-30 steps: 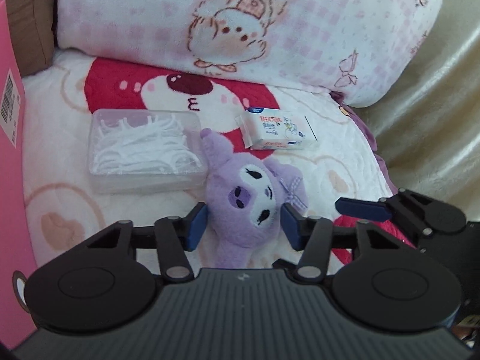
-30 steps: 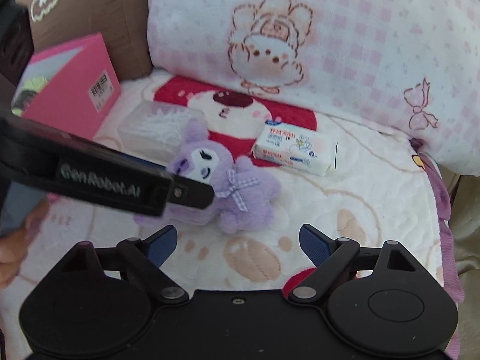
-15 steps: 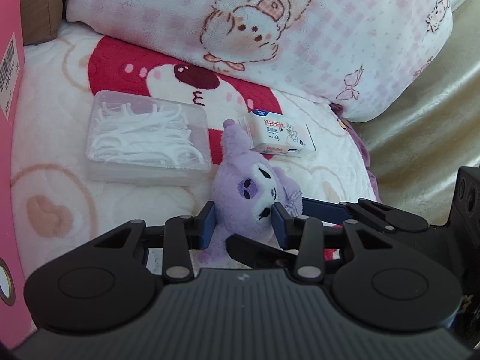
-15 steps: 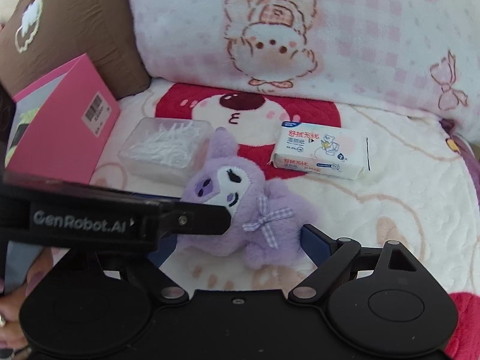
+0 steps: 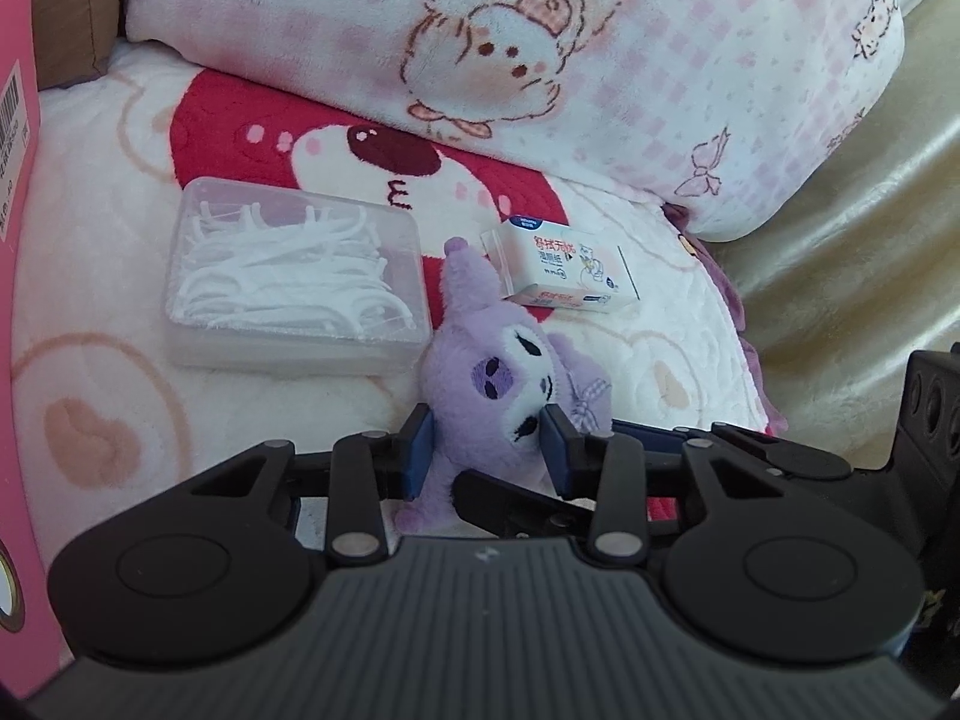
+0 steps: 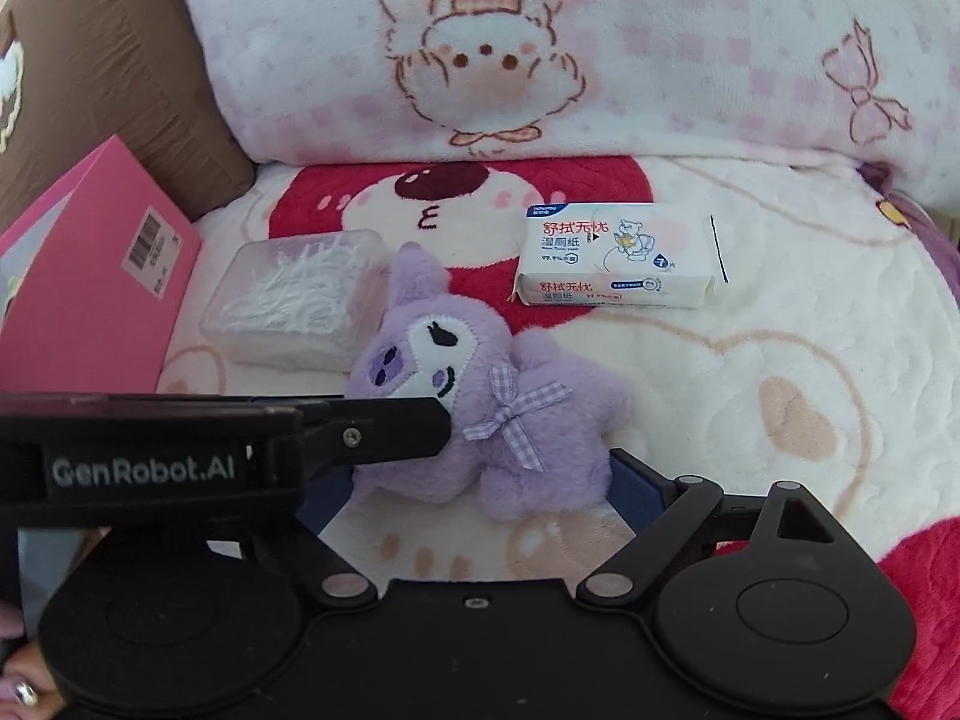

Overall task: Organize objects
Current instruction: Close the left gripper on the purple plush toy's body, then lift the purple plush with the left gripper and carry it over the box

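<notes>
Sideways, plush toy (image 6: pixel 480 414) ear-up.

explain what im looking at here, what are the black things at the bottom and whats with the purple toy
There is no robot here: a person holds a pair of hand-held tongs in each hand, and each pair carries a camera looking forward along its two fingers. One picture is from the left tongs, the other from the right, both showing the same spot.

The black shapes at the bottom are the tongs themselves. The left tongs have just been closing and now pinch the head of the purple plush toy. The right tongs stand wide open around its body, not gripping.

Everything lies on a fluffy blanket with a red bear print. Behind the toy are a clear box of floss picks and a pack of wet wipes. A pink box stands at the left, with a pink patterned pillow at the back.
</notes>
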`<state>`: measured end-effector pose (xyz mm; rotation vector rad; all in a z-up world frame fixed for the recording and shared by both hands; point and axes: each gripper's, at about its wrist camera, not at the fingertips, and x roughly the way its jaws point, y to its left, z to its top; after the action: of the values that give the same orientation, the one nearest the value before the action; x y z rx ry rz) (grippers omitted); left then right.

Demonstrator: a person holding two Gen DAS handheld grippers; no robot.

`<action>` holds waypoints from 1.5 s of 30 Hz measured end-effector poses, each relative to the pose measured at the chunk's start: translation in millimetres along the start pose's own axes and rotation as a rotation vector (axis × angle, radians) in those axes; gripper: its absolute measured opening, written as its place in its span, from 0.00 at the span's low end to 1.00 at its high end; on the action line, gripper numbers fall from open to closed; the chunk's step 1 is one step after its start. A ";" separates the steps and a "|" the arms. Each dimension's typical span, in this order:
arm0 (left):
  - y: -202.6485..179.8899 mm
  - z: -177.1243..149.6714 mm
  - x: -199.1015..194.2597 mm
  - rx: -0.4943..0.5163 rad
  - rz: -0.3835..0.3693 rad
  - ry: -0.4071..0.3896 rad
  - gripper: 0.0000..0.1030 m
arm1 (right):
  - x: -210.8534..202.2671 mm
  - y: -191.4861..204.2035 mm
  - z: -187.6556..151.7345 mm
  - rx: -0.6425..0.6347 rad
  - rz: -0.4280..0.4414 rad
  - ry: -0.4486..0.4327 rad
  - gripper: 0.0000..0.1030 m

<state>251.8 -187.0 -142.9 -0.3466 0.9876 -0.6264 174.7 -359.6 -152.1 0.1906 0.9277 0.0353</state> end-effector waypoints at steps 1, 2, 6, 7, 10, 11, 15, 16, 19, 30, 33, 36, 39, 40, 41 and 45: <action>-0.9 -0.7 -1.1 0.002 -0.003 0.000 0.36 | -1.8 0.4 -0.8 -0.003 0.001 -0.004 0.85; -2.3 -1.6 -2.2 0.006 -0.004 0.001 0.36 | -4.2 2.1 -2.2 -0.014 -0.001 -0.010 0.84; -9.0 -7.5 -7.5 0.025 0.002 0.006 0.36 | -10.9 13.0 -9.5 -0.105 -0.031 -0.034 0.83; -10.6 -9.6 -8.9 0.029 0.003 0.006 0.36 | -12.9 13.8 -11.1 -0.107 -0.030 -0.037 0.83; -14.5 -17.1 -11.5 0.041 0.010 0.013 0.35 | -20.7 13.1 -16.6 -0.101 -0.015 -0.047 0.83; -14.8 -19.3 -13.0 0.033 0.004 0.019 0.35 | -23.4 13.6 -19.4 -0.111 -0.016 -0.051 0.83; -19.6 -27.4 -18.5 0.022 -0.005 0.048 0.36 | -32.6 20.3 -29.3 -0.134 -0.035 0.006 0.83; -22.0 -30.5 -21.8 0.023 0.002 0.044 0.36 | -35.8 22.5 -31.1 -0.141 -0.035 0.019 0.83; -28.9 -35.8 -33.4 0.038 -0.002 0.030 0.36 | -47.3 29.5 -36.4 -0.173 -0.034 0.032 0.83; -37.2 -44.5 -72.1 0.031 -0.001 0.074 0.35 | -84.3 52.5 -50.8 -0.203 -0.030 -0.029 0.83; -37.9 -43.8 -86.3 0.015 -0.010 0.073 0.36 | -100.4 63.9 -50.8 -0.224 -0.038 -0.075 0.84; -41.0 -42.5 -104.4 0.031 -0.009 0.064 0.36 | -114.2 71.7 -51.1 -0.237 -0.021 -0.093 0.84; -43.4 -41.0 -120.6 0.034 -0.011 0.067 0.36 | -127.2 82.6 -52.4 -0.271 -0.014 -0.102 0.84; -45.1 -40.7 -126.2 0.038 -0.009 0.068 0.36 | -131.2 86.4 -53.7 -0.279 -0.011 -0.104 0.84; -47.0 -40.6 -131.4 0.045 -0.004 0.070 0.36 | -134.6 89.7 -54.5 -0.286 -0.007 -0.103 0.84; -54.9 -41.6 -152.6 0.087 0.020 0.083 0.36 | -148.8 104.0 -58.7 -0.303 0.006 -0.101 0.84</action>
<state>137.5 -132.6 -33.3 -0.2350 1.0390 -0.6677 43.9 -265.5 -50.0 -0.0857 0.8099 0.1695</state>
